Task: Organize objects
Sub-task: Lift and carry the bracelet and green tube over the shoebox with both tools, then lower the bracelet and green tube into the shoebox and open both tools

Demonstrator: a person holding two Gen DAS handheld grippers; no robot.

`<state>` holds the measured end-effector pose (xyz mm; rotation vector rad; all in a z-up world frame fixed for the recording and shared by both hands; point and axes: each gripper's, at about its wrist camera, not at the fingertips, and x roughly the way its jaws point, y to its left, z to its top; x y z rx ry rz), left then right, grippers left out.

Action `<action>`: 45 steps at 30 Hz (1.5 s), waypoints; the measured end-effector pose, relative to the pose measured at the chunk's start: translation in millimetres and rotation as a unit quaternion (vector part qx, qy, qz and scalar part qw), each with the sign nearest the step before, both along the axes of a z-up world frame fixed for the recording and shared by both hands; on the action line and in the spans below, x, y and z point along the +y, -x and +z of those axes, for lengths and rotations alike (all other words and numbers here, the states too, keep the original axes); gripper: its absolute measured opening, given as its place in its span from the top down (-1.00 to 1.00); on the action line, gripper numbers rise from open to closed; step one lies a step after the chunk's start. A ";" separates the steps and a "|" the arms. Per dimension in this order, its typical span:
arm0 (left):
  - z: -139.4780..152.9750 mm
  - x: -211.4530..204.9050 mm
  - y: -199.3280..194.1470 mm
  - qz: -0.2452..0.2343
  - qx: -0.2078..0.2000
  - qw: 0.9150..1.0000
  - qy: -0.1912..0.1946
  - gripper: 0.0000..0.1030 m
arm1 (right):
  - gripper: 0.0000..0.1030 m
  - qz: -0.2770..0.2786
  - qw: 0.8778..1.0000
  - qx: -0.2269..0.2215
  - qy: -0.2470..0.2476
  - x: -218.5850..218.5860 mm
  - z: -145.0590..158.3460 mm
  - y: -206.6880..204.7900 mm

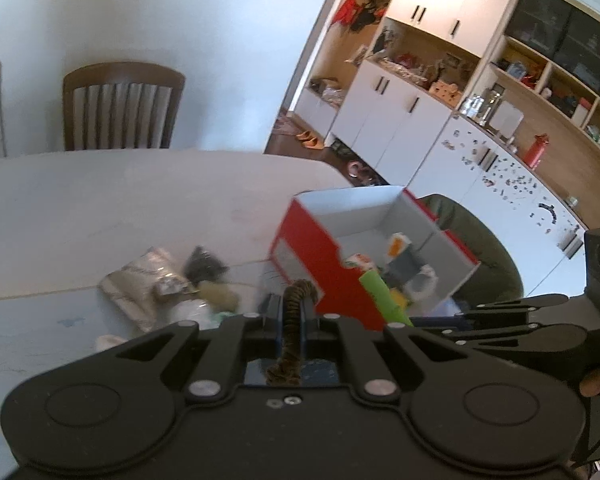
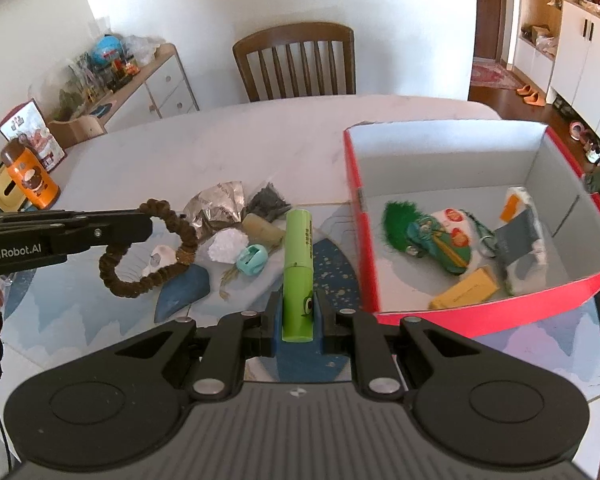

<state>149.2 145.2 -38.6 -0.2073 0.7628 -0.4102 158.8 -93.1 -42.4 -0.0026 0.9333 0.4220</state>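
Over the pale marbled dining table [image 2: 260, 140], with a slatted wooden chair [image 2: 296, 64] at its far side, working with both tools at once. Clamping a lime-green plastic tube [image 2: 298, 256] in the right gripper [image 2: 298, 308], closed narrowly on its lower end, with the tube pointing forward along the fingers, just left of the open red cardboard box [image 2: 364, 240]. Pinching a brown beaded loop [image 2: 148, 282] in the left gripper [image 2: 146, 224], likewise closed tight on it, and letting it dangle above the heap of loose bits: a crumpled silver foil packet [image 2: 216, 204], a teal plastic sharpener-like thing [image 2: 252, 260], a blue wedge [image 2: 184, 292].

Probably carrying both towards the box (already holding a green-haired toy [image 2: 420, 232] and a yellow carton [image 2: 464, 290], among others). Doing it well likely means:
- lifting the tube's far end clear of the red wall before swinging right;
- aiming for the bare white floor at the box's back, not onto the toy;
- lowering close before opening, since a round tube is apt to roll;
- bringing the loop over second, so as not to be crossing the two tools above the rim;
- watching for the hanging loop snagging the wall.
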 end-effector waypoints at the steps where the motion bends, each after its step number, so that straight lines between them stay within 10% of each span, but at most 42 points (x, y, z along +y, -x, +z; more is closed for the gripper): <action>1: 2.1 -5.8 0.6 -0.004 -0.002 1.000 0.000 0.89 | 0.71 0.000 1.000 -0.001 -0.001 -4.1 2.0 0.6; 26: 9.4 -145.7 -40.7 -0.061 0.002 0.998 -0.018 0.88 | 0.71 -0.026 0.999 -0.029 0.010 -125.5 18.1 -50.1; 45: -45.8 -206.1 -103.8 -0.037 0.065 0.992 -0.100 0.88 | 0.71 0.029 0.999 0.019 0.042 -139.1 -43.8 -131.4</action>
